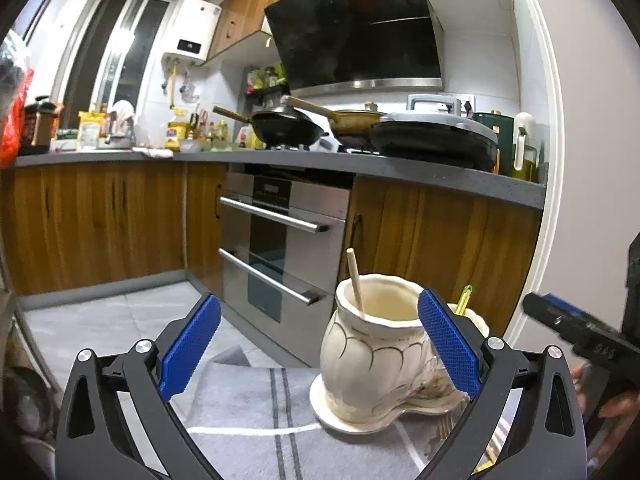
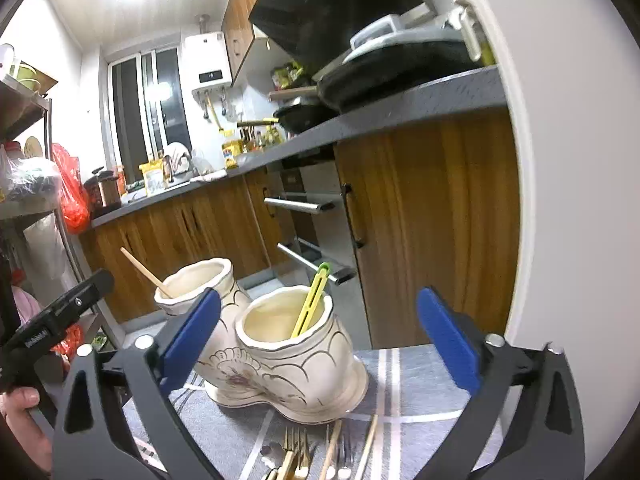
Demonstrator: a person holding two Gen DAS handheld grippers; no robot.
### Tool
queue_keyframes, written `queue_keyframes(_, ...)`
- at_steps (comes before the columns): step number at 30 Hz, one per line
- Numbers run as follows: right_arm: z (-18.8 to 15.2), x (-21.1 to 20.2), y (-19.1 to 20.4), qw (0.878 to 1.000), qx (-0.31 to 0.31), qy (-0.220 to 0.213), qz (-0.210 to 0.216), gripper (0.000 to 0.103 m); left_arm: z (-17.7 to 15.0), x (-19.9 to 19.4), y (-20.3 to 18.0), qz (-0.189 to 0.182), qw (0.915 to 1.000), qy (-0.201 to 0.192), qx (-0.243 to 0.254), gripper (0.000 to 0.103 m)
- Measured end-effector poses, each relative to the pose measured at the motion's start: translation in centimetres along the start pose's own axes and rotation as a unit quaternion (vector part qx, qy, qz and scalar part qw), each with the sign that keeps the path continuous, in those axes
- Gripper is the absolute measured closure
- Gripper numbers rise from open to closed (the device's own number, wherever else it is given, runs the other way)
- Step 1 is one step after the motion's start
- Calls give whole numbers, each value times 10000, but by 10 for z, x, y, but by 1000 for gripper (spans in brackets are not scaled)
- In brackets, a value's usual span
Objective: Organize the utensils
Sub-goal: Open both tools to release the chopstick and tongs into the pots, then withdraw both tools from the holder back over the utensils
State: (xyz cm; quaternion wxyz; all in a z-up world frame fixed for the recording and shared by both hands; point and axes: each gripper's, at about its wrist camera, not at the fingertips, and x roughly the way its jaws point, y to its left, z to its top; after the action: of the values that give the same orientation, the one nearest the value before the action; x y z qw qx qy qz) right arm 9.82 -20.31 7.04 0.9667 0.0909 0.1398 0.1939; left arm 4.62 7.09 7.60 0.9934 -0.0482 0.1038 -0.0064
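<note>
Grey striped cloth [image 2: 420,392] spread over table. Cream twin-pot holder [image 2: 280,356] set at far edge of cloth. Left gripper [image 1: 320,344] held with jaws wide apart, nothing gripped; right gripper [image 2: 320,344] likewise. Wooden stick [image 2: 146,272] leaned in left pot; yellow-green utensil [image 2: 310,304] in right pot. Forks [image 2: 296,456] and chopsticks [image 2: 370,448] laid on cloth near holder.

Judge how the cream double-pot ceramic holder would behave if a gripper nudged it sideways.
The holder looks like glazed ceramic, so probably heavy, slippery and chip-prone. Its broad joined base suggests sliding on the striped cloth rather than tipping. The chopstick leans loose and may rattle.
</note>
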Motion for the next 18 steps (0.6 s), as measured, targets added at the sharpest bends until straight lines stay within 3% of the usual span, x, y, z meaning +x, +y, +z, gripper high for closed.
queue_keyframes(7,-12,-28,-13,9992,132,-110,-360,5,-7,-15,-11,10,9999,129,17,5)
queue_keyframes(18,-38,-41,-37,9958,545,251,-687,5,-29,-27,-36,-157,9979,548,293,5)
